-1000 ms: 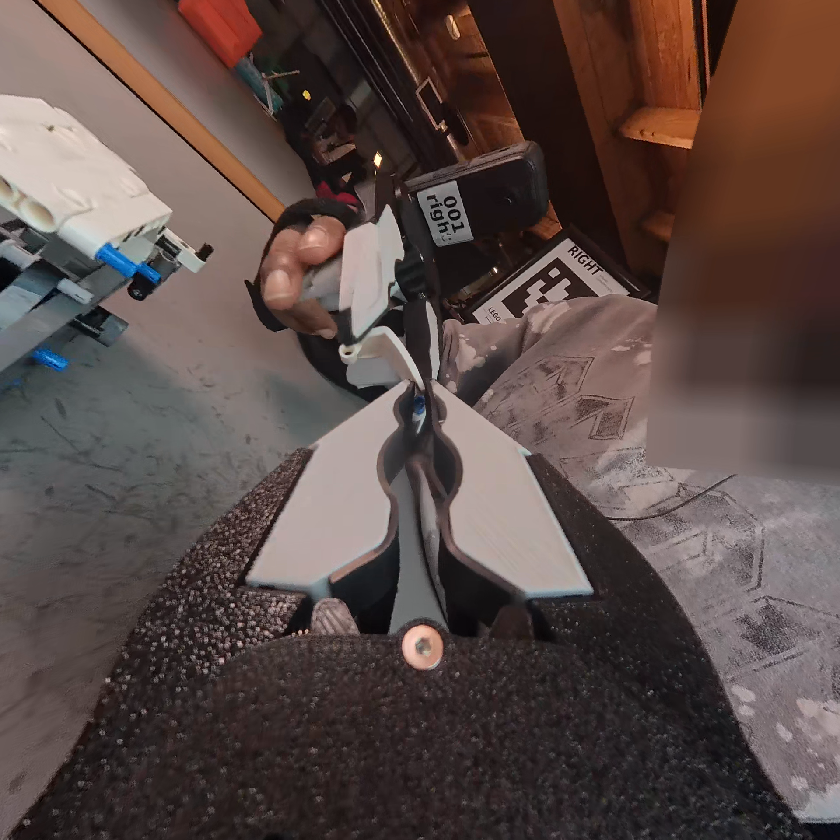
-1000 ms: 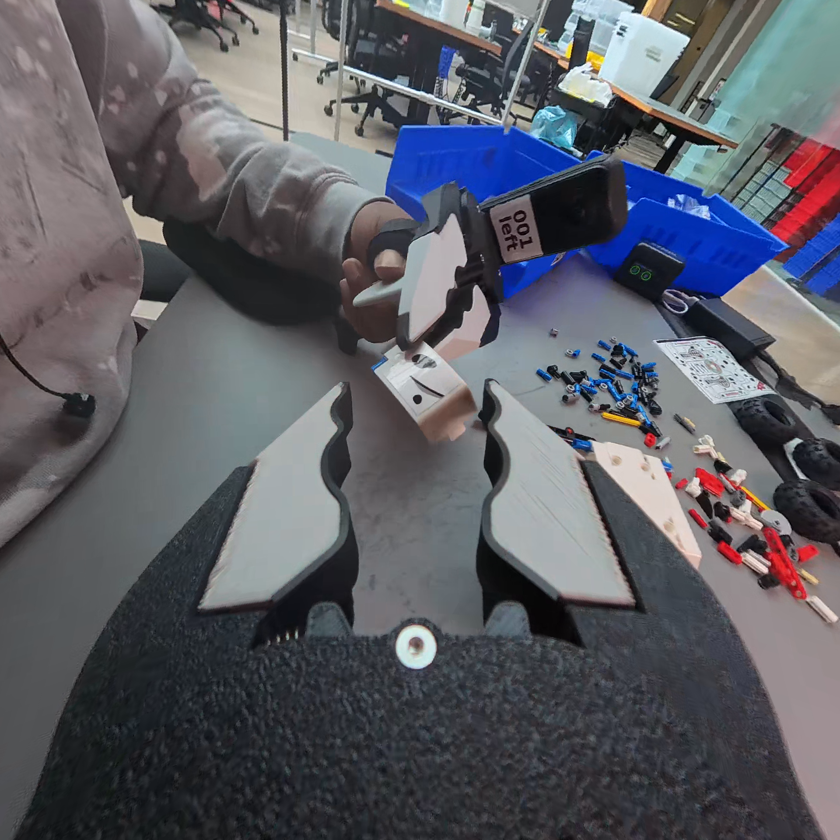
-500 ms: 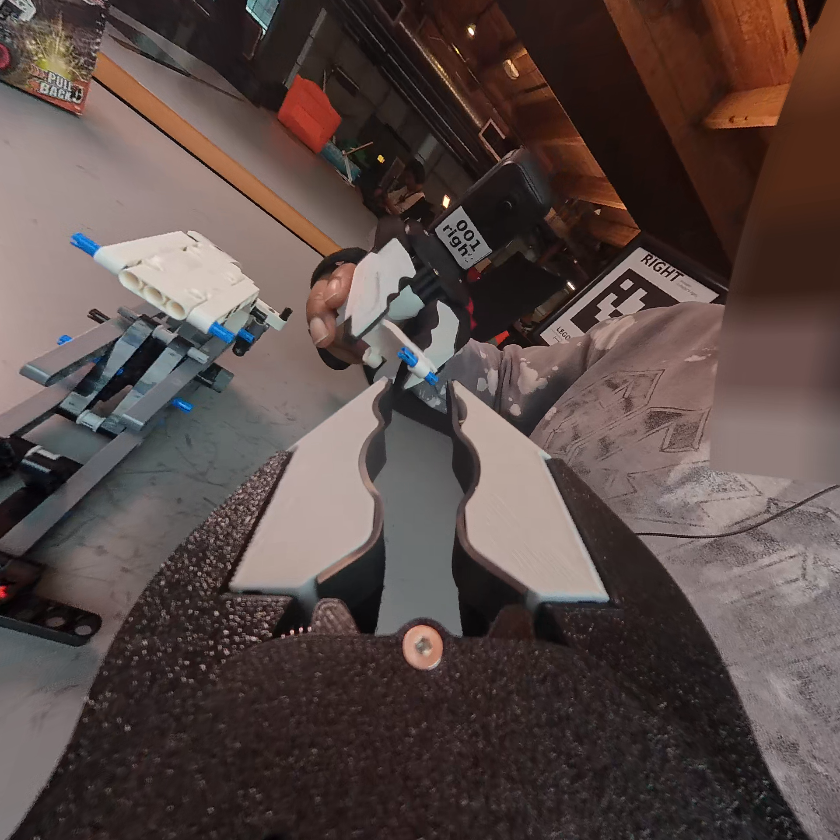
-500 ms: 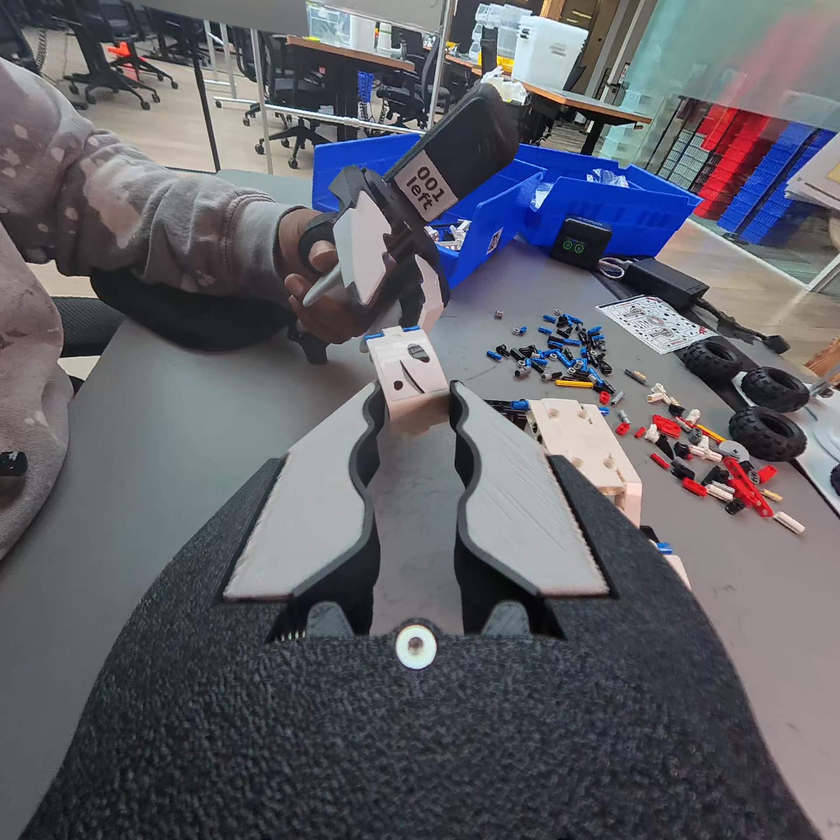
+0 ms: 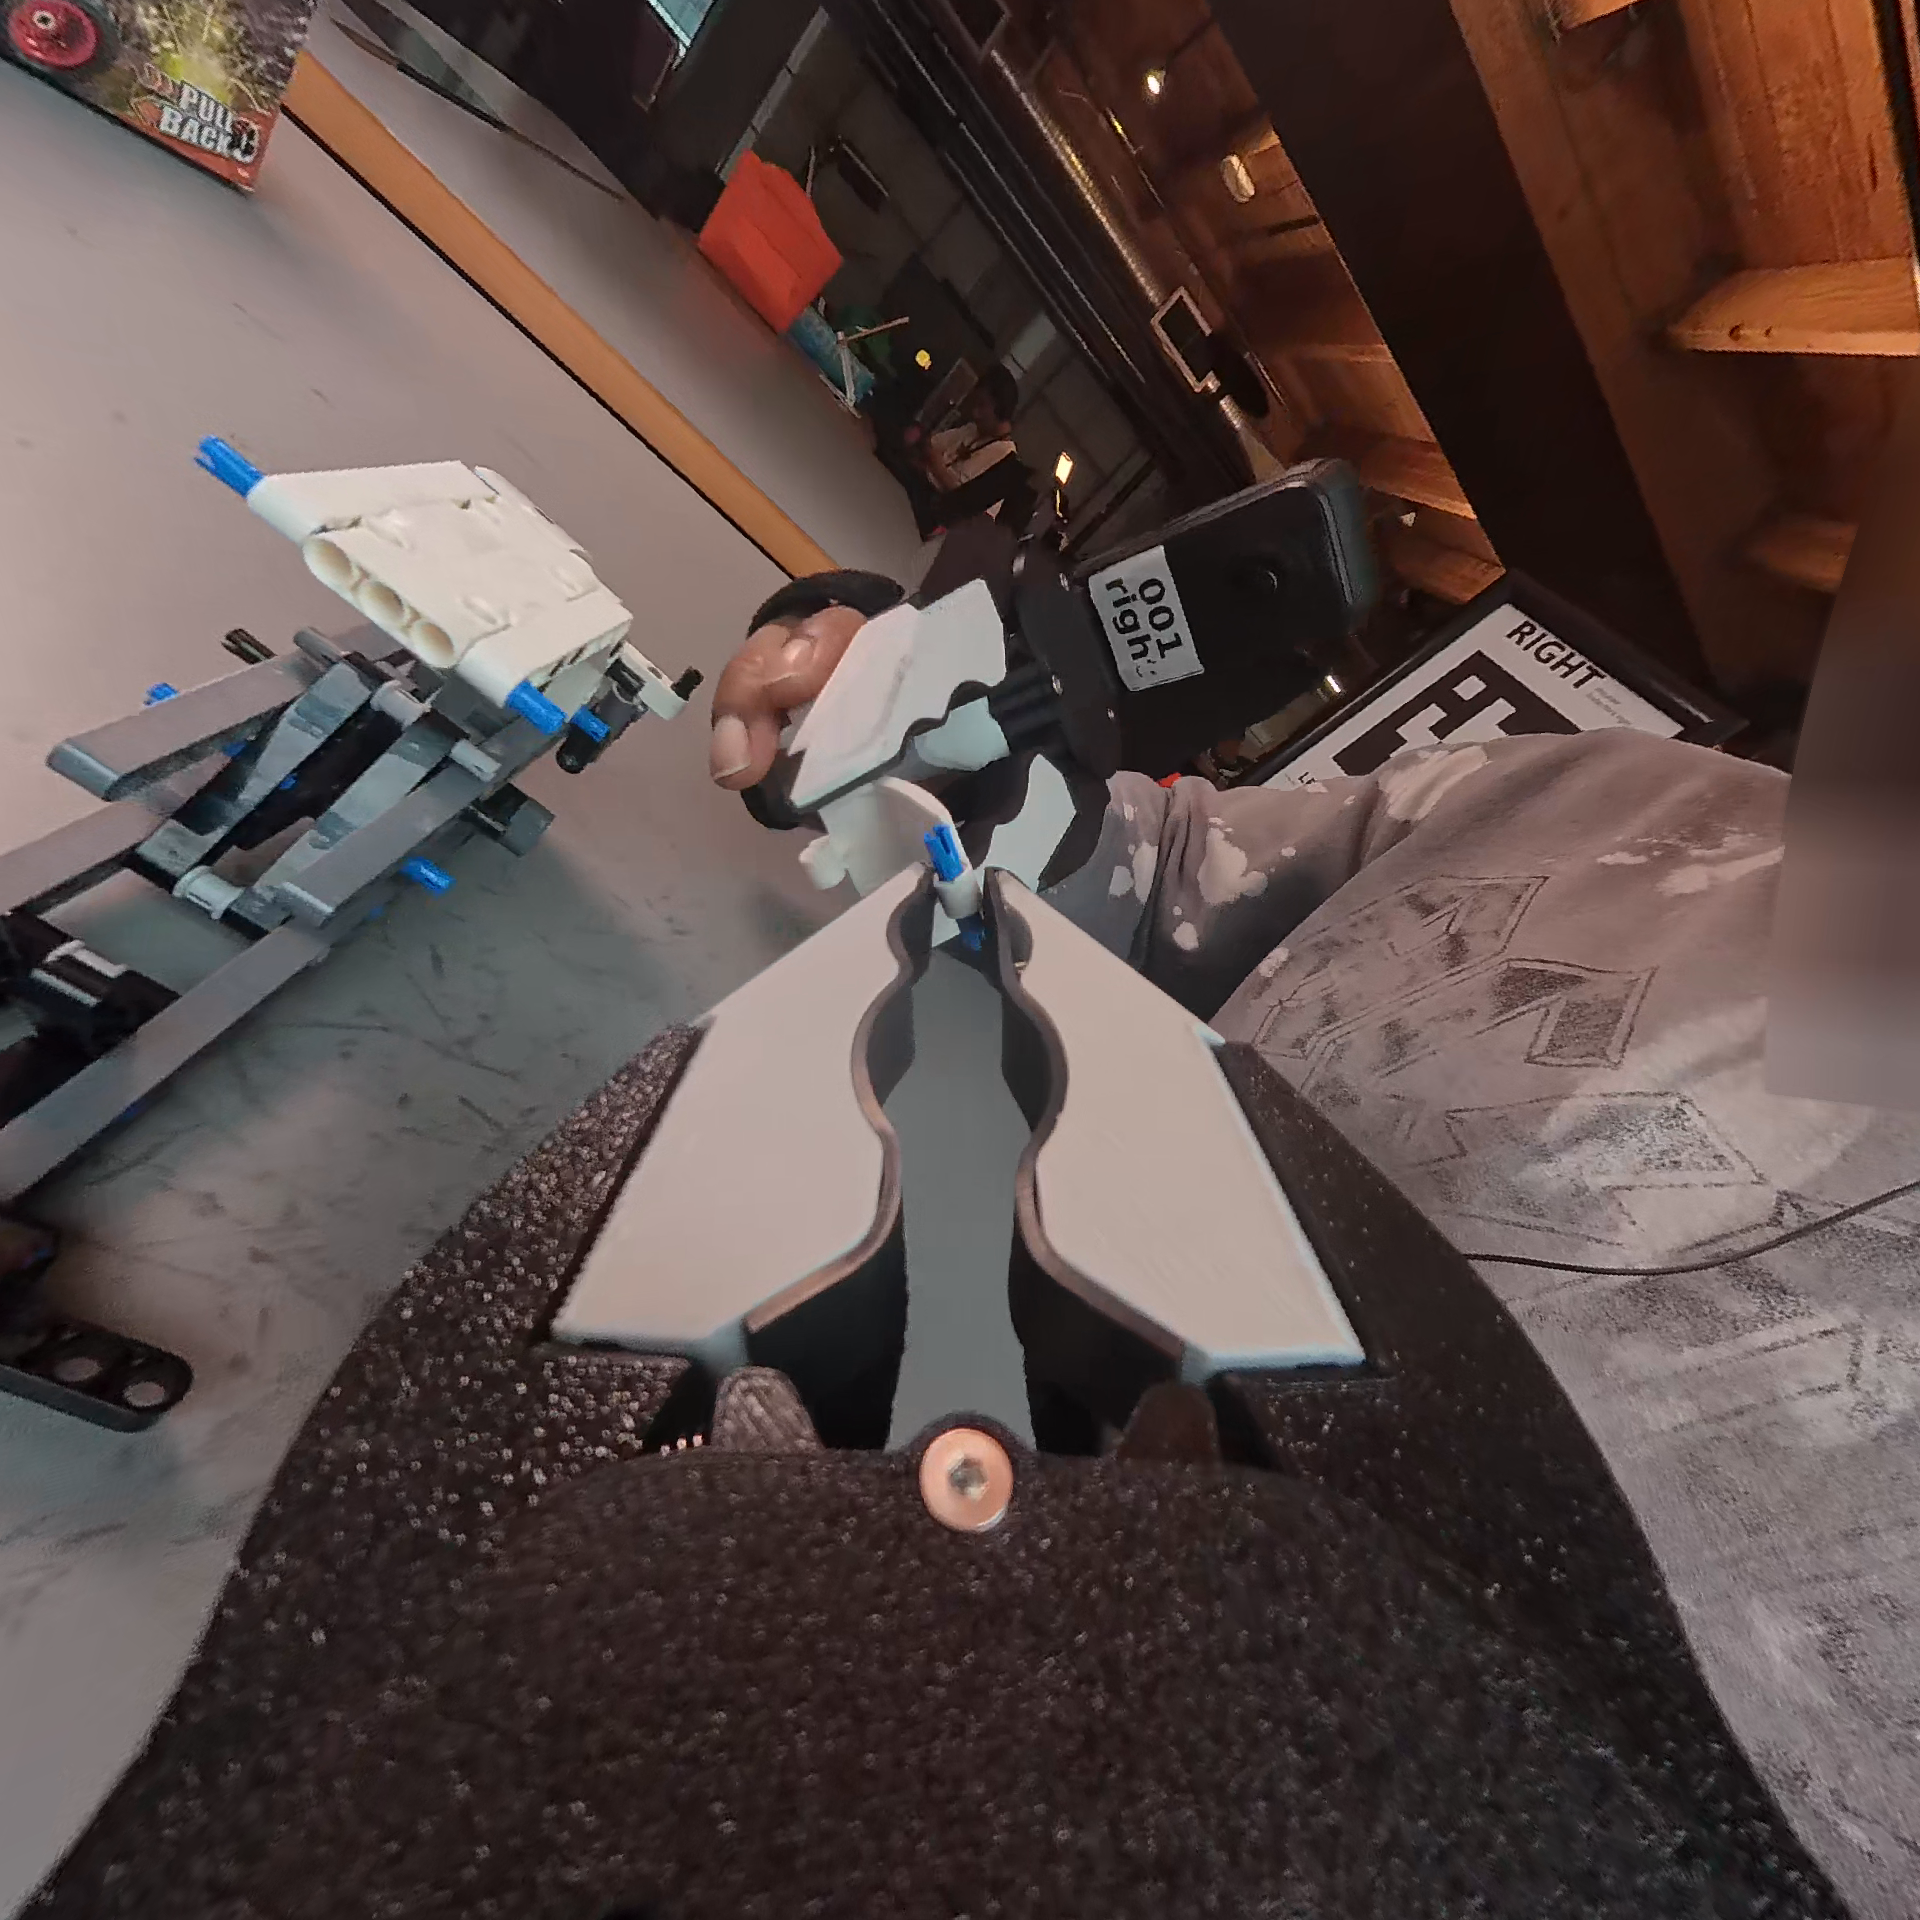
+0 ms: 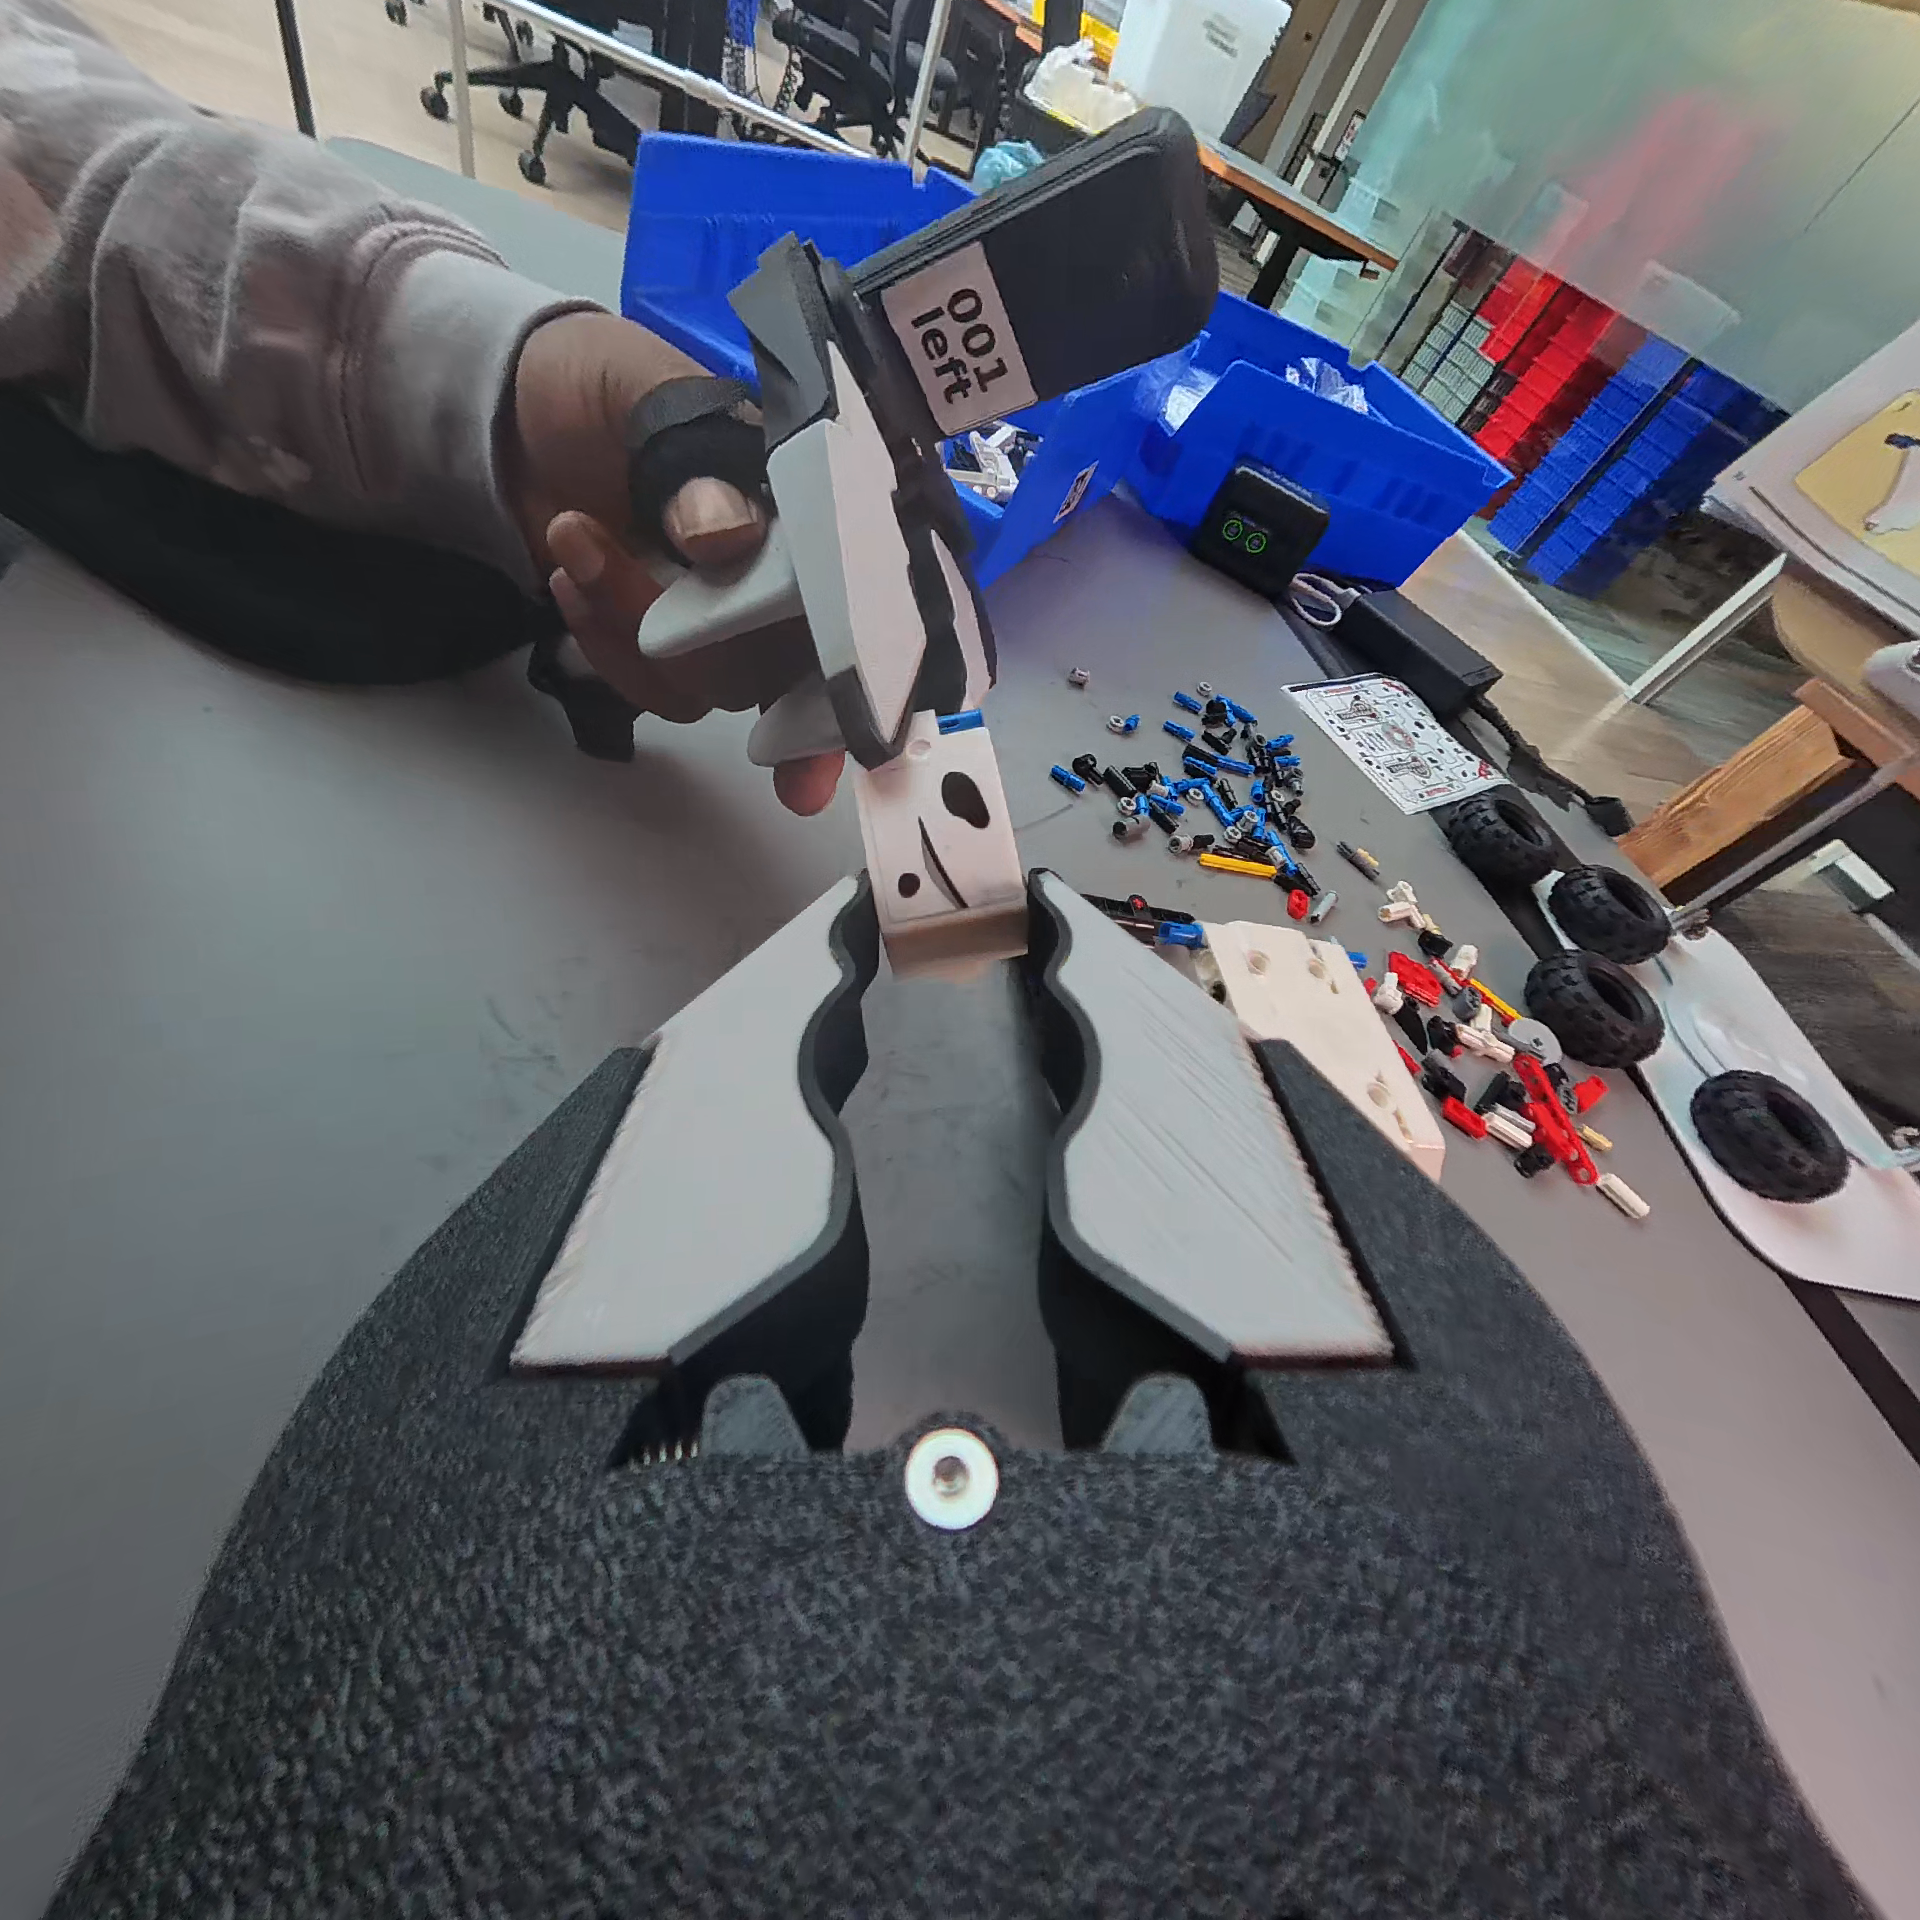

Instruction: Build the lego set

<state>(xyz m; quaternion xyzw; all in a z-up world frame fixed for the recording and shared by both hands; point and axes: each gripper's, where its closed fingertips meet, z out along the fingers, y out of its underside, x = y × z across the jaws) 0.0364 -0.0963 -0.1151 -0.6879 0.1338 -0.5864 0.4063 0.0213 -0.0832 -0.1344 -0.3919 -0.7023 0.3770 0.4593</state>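
Right wrist view showed your right gripper (image 6: pixel 948 914) pinching the lower end of a white lego panel (image 6: pixel 938 844) between its fingertips, the panel standing up just ahead of them above the grey table (image 6: pixel 312 987). Beyond its right finger lay a larger white panel (image 6: pixel 1320 1023), then black tyres (image 6: pixel 1595 1003) farther right and a scatter of small blue, black and red lego pins (image 6: pixel 1216 774) ahead, with blue bins (image 6: pixel 1299 416) behind. Your left gripper (image 6: pixel 920 717) met the panel's top end from above, its tips closed on the corner carrying a small blue pin (image 6: pixel 961 720). In the left wrist view, that left gripper (image 5: pixel 956 904) gripped the same corner, and the half-built grey and white lego chassis (image 5: pixel 343 727) sat well off to its left.
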